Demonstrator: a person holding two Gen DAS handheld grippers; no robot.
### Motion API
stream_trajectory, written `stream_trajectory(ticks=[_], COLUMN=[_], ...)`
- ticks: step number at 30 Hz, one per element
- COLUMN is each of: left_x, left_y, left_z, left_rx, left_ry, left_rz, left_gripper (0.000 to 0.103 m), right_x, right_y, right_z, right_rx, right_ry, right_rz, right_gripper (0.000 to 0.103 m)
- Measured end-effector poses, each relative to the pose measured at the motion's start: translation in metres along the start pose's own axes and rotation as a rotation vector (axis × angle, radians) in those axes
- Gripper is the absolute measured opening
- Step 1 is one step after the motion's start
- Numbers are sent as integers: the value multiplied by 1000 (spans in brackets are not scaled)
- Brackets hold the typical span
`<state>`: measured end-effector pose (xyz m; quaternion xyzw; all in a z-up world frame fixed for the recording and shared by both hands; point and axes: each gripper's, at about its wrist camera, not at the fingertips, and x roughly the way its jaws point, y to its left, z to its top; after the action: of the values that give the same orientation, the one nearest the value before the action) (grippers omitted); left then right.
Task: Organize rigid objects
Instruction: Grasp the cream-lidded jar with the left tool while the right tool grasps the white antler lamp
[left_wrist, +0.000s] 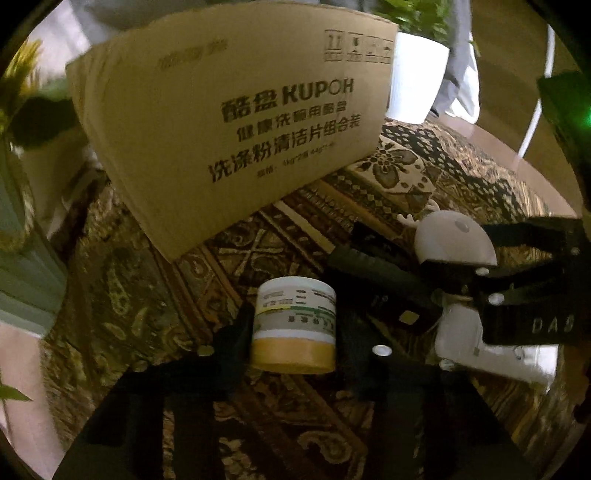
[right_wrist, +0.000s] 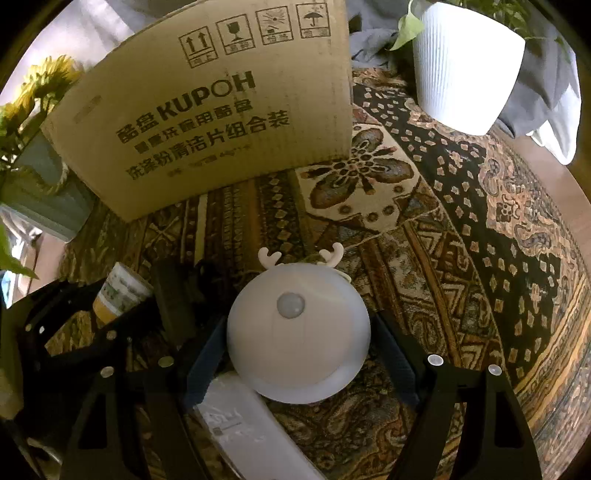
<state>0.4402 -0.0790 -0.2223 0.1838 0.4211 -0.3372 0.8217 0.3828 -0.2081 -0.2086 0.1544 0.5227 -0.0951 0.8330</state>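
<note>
The left gripper (left_wrist: 293, 328) is clasping a jar (left_wrist: 294, 325) and the right gripper (right_wrist: 299, 354) is gripping a white reindeer lamp (right_wrist: 298, 332) above the rug (right_wrist: 461, 240), probably carrying both toward the cardboard box (right_wrist: 207, 110) ahead.

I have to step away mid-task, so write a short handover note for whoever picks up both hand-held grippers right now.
Left hand-held gripper: shut on the small jar, with a finger against each side.
Right hand-held gripper: fingers flank the antlered white dome light; a firm grip cannot be confirmed.
Cardboard box: stands on the patterned rug ahead of both grippers.
White flat pack and a black item: lying on the rug.
Done: both pieces reached.
Left: probably box them, then the rest.
</note>
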Motion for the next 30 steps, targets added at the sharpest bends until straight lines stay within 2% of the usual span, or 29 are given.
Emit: stream_trajectory(ticks=[2, 12, 20, 30], left_x=[1, -11, -36, -78], left_y=[1, 5, -1, -5], left_z=[0, 2, 12, 33], left_rx=[-36, -197, -232, -245], left_ry=[-4, -10, -60, -167], left_rz=[1, 13, 34, 92], left_gripper=[40, 40, 40, 40], right_x=[0, -9, -34, -76], right_y=[0, -1, -4, -5], right_z=[0, -2, 3, 20], right_rx=[-6, 8, -8, -44], right_ry=[-9, -25, -73, -174], right_rz=[13, 30, 66, 101], right_gripper=[75, 75, 75, 75])
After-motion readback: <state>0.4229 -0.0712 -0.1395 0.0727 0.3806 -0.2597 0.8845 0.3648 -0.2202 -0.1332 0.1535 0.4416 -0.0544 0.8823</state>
